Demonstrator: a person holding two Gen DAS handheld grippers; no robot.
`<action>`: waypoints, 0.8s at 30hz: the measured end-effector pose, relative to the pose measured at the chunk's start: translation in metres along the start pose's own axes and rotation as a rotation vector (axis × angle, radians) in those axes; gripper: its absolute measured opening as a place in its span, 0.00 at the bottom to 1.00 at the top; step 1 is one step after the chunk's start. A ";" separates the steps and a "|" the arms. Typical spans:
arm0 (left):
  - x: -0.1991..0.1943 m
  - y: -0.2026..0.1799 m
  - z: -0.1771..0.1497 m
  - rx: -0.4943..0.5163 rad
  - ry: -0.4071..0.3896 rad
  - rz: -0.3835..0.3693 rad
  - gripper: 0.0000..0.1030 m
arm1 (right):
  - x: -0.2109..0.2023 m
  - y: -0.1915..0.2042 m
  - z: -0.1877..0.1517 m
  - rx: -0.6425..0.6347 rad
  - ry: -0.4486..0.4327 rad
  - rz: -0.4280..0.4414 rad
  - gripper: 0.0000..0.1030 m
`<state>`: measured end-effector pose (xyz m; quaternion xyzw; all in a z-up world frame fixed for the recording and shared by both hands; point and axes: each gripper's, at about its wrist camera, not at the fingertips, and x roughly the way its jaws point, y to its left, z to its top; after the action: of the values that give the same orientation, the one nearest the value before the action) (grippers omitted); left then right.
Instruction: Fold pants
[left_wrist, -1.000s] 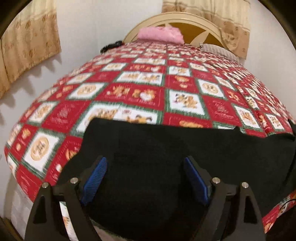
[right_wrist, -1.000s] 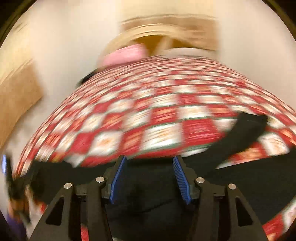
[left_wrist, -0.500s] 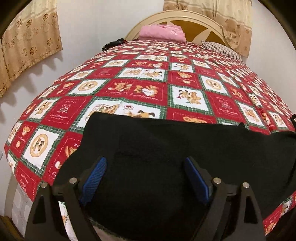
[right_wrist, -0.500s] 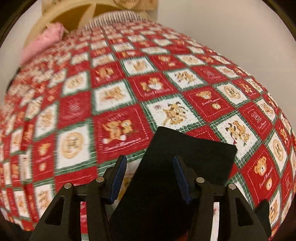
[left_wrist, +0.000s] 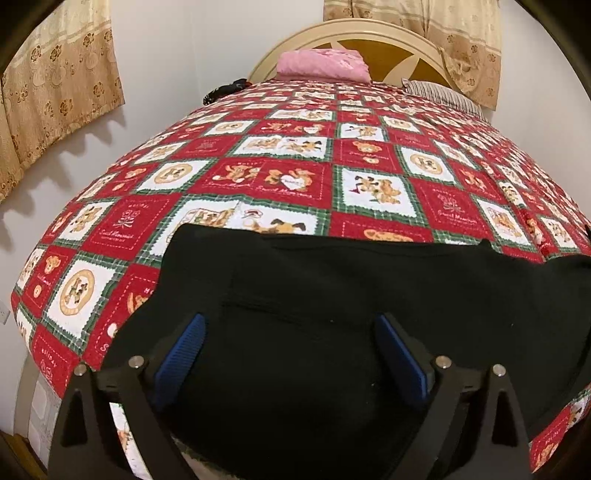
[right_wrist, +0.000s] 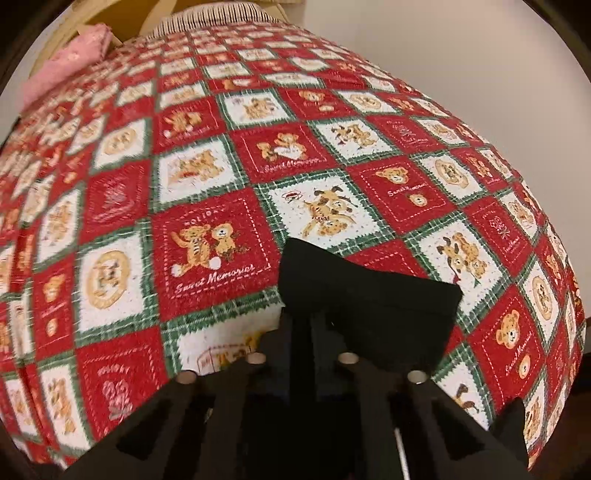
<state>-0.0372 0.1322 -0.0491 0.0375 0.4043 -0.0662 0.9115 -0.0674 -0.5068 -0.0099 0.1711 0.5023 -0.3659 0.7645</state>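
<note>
Your left gripper (left_wrist: 290, 349) hangs with jaws spread wide over the waist end of the one pair of black pants (left_wrist: 332, 295), which lies flat on the quilted bed (left_wrist: 288, 177), long axis running off to your right. Neither pad seems to grip cloth. Your right gripper (right_wrist: 301, 332) has its jaws pressed together, apparently pinching the leg cuff (right_wrist: 369, 291) just ahead of them. So the right hand probably leads, carrying the cuff leftward toward the waist.
</note>
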 end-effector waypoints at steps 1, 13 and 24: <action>0.000 0.000 0.000 0.000 0.000 0.000 0.93 | -0.011 -0.005 -0.004 0.008 -0.031 0.041 0.06; 0.000 -0.001 0.000 0.000 0.000 0.001 0.95 | -0.147 -0.078 -0.108 0.244 -0.394 0.405 0.06; 0.002 -0.002 0.000 0.003 0.003 0.006 0.96 | -0.122 -0.163 -0.213 0.500 -0.503 0.576 0.06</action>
<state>-0.0360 0.1298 -0.0501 0.0403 0.4056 -0.0642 0.9109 -0.3511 -0.4353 0.0239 0.3888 0.1290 -0.2784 0.8687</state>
